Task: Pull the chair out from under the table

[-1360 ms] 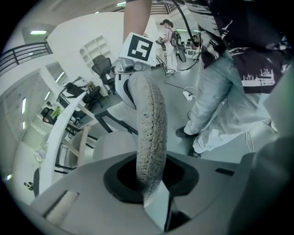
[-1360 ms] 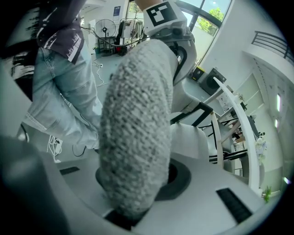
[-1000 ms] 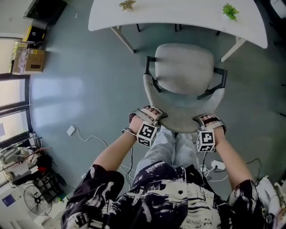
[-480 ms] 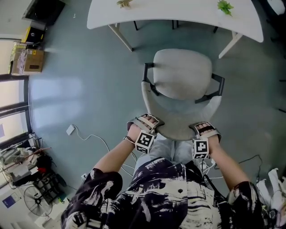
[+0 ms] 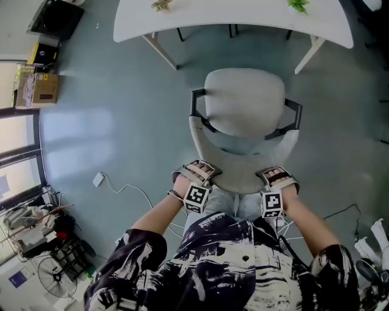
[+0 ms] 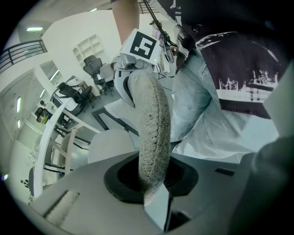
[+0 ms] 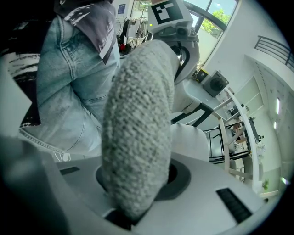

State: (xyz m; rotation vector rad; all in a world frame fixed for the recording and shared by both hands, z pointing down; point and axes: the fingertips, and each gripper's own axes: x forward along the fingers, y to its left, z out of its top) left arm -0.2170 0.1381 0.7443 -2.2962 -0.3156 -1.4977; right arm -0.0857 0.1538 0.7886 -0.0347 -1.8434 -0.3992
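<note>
A grey-blue floor (image 5: 121,133) lies open to the left and right of the scene, and a strip of it shows between the one white curved tabletop (image 5: 231,18) at the far edge of the head view and the one grey upholstered chair (image 5: 243,100). The chair's whole seat sits clear of the tabletop's near edge, roughly centred between the two pale table legs (image 5: 159,51) that show. Two black armrests (image 5: 197,103) flank the seat, and the curved backrest (image 5: 243,173) is nearest the person, just in front of the jeans-clad legs (image 5: 234,203).

Two bare forearms (image 5: 155,212) reach forward and down from a black-and-white patterned shirt (image 5: 231,267), one to each end of the backrest's top edge. The left tool (image 5: 203,165) pinches the woven backrest rim at its left end; the right tool (image 5: 276,176) pinches it at the right end. Both point steeply down, marker cubes turned towards the person.

Two small plants stand at the tabletop's far edge: a brownish one (image 5: 161,5) and a green one (image 5: 298,5). One cardboard box (image 5: 37,88) sits at the floor's left edge, and a white cable (image 5: 121,185) trails near the left arm.
</note>
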